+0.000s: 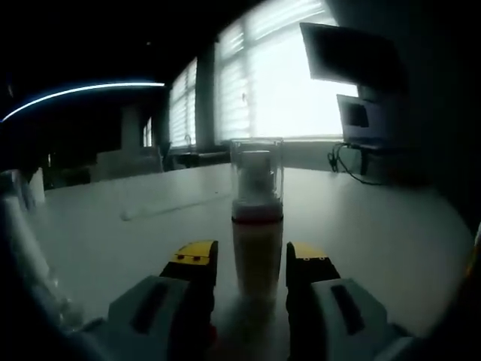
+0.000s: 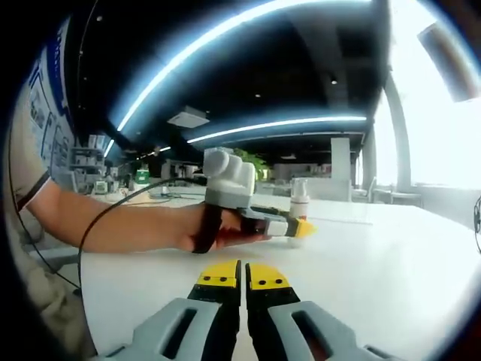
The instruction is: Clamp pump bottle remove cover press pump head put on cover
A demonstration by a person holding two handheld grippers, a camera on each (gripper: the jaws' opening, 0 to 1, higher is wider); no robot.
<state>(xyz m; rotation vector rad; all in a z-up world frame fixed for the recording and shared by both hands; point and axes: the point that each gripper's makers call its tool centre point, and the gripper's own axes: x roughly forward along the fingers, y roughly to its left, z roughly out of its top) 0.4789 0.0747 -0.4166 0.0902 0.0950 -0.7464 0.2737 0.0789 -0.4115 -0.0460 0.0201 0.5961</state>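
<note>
The pump bottle [image 1: 257,241] stands upright on the tabletop [image 1: 391,233], clear cover [image 1: 256,169] on, between the left hand-held gripper's [image 1: 252,263] wide jaws. Close squarely on the lower body. The right hand-held gripper [image 2: 243,275] waits nearer, jaws together.

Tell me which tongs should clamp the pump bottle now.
Left, probably. The left tongs are open, already straddling the pump bottle, whose clear cover is on. The right tongs are shut and farther back on the table.

Pump bottle [image 1: 256,226] upright on white table [image 1: 376,226]
</note>
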